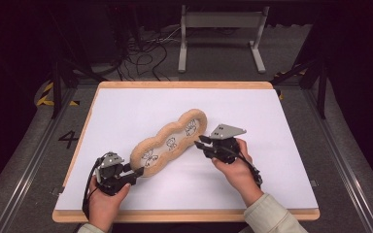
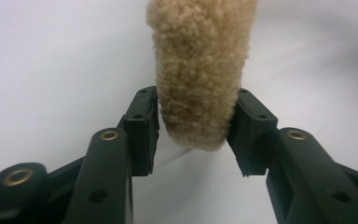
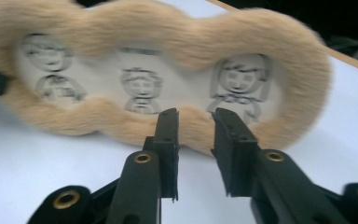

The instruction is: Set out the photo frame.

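Observation:
A long three-lobed pad with a tan fleecy rim [image 1: 161,132] [image 3: 168,28] runs diagonally across the middle of the white board, tipped up on its long edge. Its pale inner panel [image 1: 171,144] carries three drawn cartoon figures. My left gripper [image 1: 138,171] [image 2: 193,133] is at its near left end, and both pads press on the fleecy rim [image 2: 198,70]. My right gripper [image 1: 201,141] [image 3: 196,135] stands just off the far right lobe, facing the pictured side. Its jaws are parted, with nothing between them.
The white board [image 1: 252,165] has a wooden edge [image 1: 184,85] and bare room on every side of the pad. Beyond it on the dark floor stand a grey metal frame [image 1: 221,29] and loose cables [image 1: 145,53].

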A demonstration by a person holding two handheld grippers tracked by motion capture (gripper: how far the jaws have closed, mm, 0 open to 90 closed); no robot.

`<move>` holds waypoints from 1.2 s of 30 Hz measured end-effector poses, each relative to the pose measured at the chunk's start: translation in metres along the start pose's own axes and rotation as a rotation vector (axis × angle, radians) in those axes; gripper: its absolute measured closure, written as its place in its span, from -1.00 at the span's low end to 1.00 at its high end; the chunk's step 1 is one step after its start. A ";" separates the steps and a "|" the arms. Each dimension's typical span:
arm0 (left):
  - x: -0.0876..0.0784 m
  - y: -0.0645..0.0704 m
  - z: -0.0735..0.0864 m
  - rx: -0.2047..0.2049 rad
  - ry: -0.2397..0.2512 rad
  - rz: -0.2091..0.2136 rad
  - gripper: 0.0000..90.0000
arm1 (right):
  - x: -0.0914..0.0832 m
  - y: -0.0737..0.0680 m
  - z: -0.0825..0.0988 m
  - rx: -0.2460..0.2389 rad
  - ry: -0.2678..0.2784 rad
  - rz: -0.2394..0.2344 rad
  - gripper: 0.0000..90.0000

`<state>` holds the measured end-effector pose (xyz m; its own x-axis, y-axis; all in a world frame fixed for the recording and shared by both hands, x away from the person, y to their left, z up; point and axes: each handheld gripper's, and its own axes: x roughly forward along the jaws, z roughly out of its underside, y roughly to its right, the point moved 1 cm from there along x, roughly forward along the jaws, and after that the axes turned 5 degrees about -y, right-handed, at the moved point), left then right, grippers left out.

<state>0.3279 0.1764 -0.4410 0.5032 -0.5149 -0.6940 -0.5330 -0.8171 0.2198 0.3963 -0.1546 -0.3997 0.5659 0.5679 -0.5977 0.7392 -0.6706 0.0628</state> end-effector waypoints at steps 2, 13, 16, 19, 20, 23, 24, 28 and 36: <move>0.000 -0.001 -0.001 0.002 -0.003 -0.002 0.32 | 0.006 0.020 -0.003 0.044 -0.021 0.029 0.44; -0.001 -0.007 0.000 -0.023 0.006 -0.003 0.31 | 0.038 0.063 -0.007 0.031 -0.115 0.102 0.07; -0.001 -0.009 0.000 -0.025 0.005 -0.013 0.31 | 0.049 0.072 -0.003 0.065 -0.116 0.061 0.07; -0.001 -0.011 0.000 -0.027 0.009 -0.013 0.32 | 0.057 0.079 0.000 0.085 -0.094 0.012 0.07; -0.001 -0.011 0.000 -0.030 0.009 -0.015 0.32 | 0.060 0.081 0.001 0.099 -0.093 -0.009 0.05; -0.001 -0.012 0.000 -0.024 0.010 -0.014 0.33 | 0.066 0.084 0.001 0.090 -0.113 -0.031 0.03; -0.001 -0.012 0.000 -0.024 0.010 -0.011 0.33 | 0.068 0.084 0.000 0.074 -0.117 -0.043 0.04; 0.000 -0.012 -0.001 -0.023 0.012 -0.013 0.36 | 0.069 0.081 -0.004 0.031 -0.125 -0.045 0.15; -0.002 -0.018 -0.002 -0.017 0.022 -0.009 0.43 | 0.053 0.079 -0.008 0.034 -0.131 -0.026 0.42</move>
<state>0.3380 0.1921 -0.4423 0.5225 -0.5131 -0.6810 -0.5170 -0.8257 0.2255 0.4876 -0.1743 -0.4201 0.4927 0.5193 -0.6982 0.7390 -0.6734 0.0206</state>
